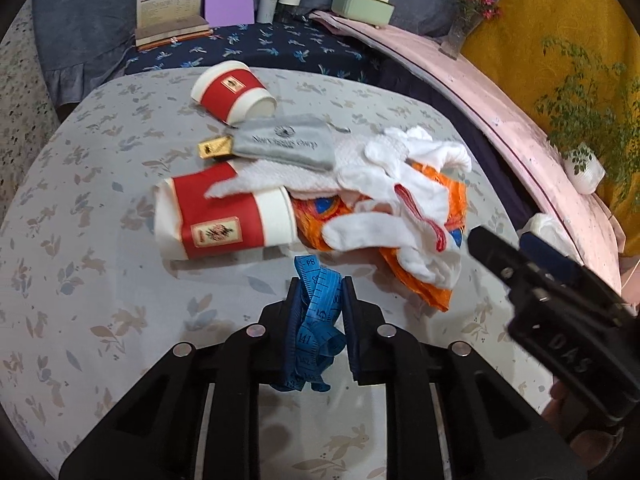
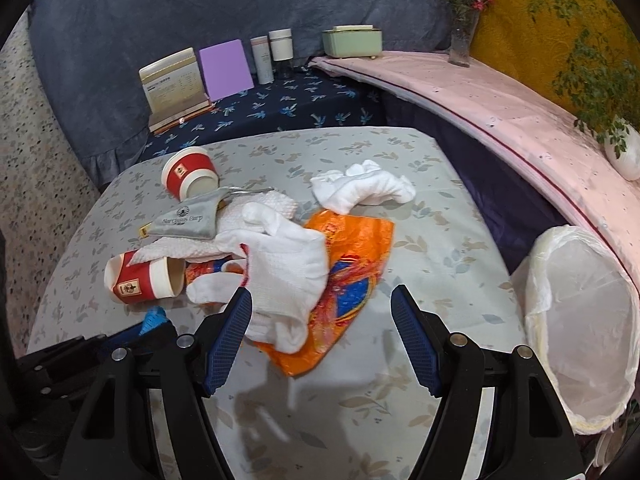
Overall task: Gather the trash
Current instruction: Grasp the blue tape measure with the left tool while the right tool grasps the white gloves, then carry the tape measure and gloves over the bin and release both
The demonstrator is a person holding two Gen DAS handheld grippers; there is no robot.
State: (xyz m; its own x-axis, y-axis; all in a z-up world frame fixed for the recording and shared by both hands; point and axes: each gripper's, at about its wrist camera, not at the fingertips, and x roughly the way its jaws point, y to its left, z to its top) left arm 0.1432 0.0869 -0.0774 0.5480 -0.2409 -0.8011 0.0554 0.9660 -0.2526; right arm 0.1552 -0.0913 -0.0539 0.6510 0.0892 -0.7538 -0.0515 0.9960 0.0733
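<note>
The left tool (image 1: 320, 300) is clenching a bunched blue tape measure (image 1: 316, 332) just above the table (image 1: 100, 288); dangling loops risk slipping free. The right tool (image 2: 322, 328) is hovering released over a white glove (image 2: 288, 272) on an orange wrapper (image 2: 352, 256), likely snagging both, with the lined bin (image 2: 580, 320) waiting beside the table.

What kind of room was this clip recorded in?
Probably a home living area set up for recording: a table under a floral cloth, fabric-draped furniture behind it holding a flower vase and potted plant, and a lined trash bin beside the table.
</note>
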